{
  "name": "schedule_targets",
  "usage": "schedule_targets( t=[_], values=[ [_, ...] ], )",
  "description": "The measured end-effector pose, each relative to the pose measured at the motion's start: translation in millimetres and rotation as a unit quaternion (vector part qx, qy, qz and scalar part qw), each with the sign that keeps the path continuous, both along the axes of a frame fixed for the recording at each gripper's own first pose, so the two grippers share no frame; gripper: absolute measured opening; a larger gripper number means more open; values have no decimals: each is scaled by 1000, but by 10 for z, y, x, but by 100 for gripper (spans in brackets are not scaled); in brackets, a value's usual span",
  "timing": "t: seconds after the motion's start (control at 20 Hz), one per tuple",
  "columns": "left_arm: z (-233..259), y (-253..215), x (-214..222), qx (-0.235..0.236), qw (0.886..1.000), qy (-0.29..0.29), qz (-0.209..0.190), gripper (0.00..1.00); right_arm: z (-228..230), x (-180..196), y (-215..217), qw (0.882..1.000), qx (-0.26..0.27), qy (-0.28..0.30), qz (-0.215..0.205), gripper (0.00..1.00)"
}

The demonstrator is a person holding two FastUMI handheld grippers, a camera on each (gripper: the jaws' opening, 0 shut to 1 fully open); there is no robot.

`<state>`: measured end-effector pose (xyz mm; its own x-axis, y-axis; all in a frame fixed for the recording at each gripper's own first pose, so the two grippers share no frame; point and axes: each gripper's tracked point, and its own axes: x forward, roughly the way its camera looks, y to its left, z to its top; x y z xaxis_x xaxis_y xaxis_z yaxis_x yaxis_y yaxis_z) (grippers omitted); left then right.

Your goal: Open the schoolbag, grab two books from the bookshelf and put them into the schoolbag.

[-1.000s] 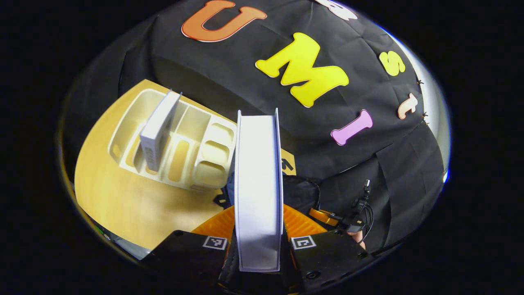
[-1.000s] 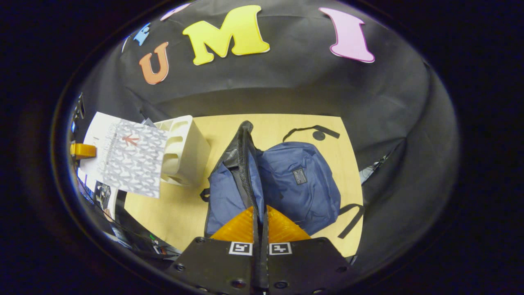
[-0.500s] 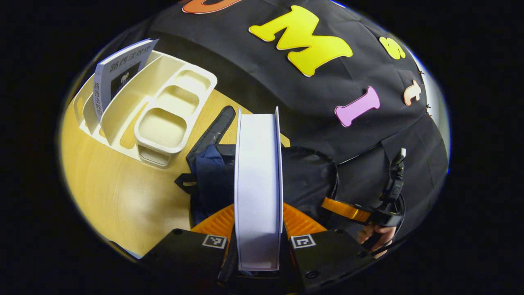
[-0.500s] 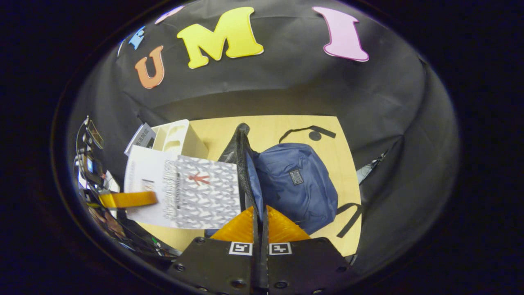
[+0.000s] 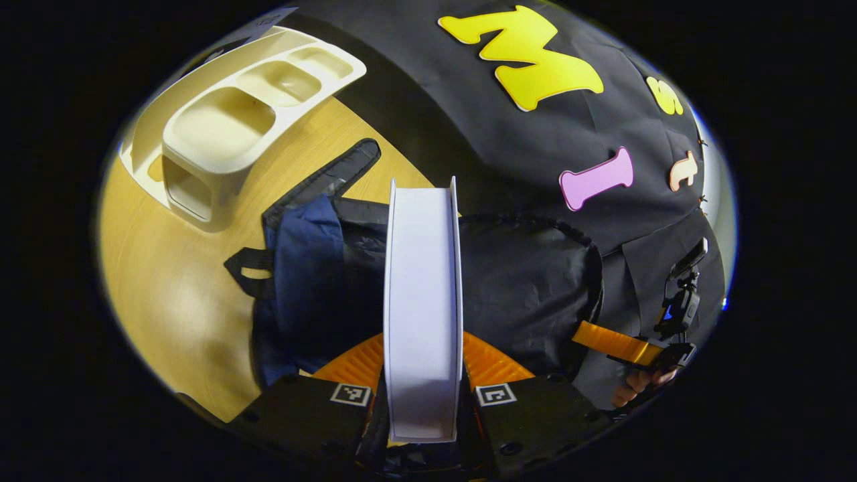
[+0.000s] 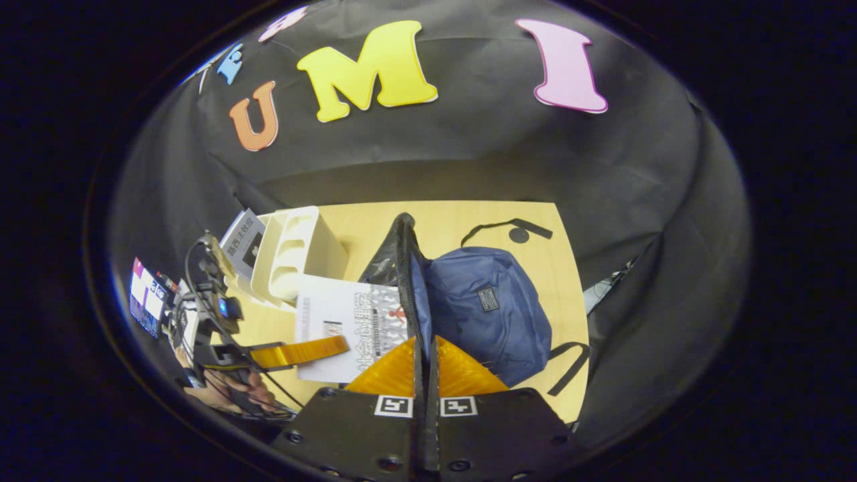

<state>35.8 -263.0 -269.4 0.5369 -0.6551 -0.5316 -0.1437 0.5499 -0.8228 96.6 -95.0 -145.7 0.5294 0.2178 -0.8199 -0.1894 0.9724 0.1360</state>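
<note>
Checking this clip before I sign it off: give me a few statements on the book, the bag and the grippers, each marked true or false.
1. The left gripper is shut on a white book. True.
2. The right gripper is open and free of the bag. False: its fingers are shut on the schoolbag's zipper edge, holding the flap up.
3. The schoolbag is zipped closed. False: its dark inside gapes open in the left gripper view.
4. Another book stands in the cream bookshelf. True.
5. The held book lies flat on the table. False: it is in the air at the bag's opening.
</note>
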Motion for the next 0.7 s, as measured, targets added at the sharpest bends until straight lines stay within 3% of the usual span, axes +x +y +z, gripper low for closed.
schedule_targets(
  t=[0.5,0.7],
  values=[
    [-597,-622,330,-84,996,0,-14,43,13,56,10,1000,-10,4,7,0],
    [-791,-758,367,-125,992,30,-5,43,7,87,10,1000,-9,5,5,0]
  ],
)
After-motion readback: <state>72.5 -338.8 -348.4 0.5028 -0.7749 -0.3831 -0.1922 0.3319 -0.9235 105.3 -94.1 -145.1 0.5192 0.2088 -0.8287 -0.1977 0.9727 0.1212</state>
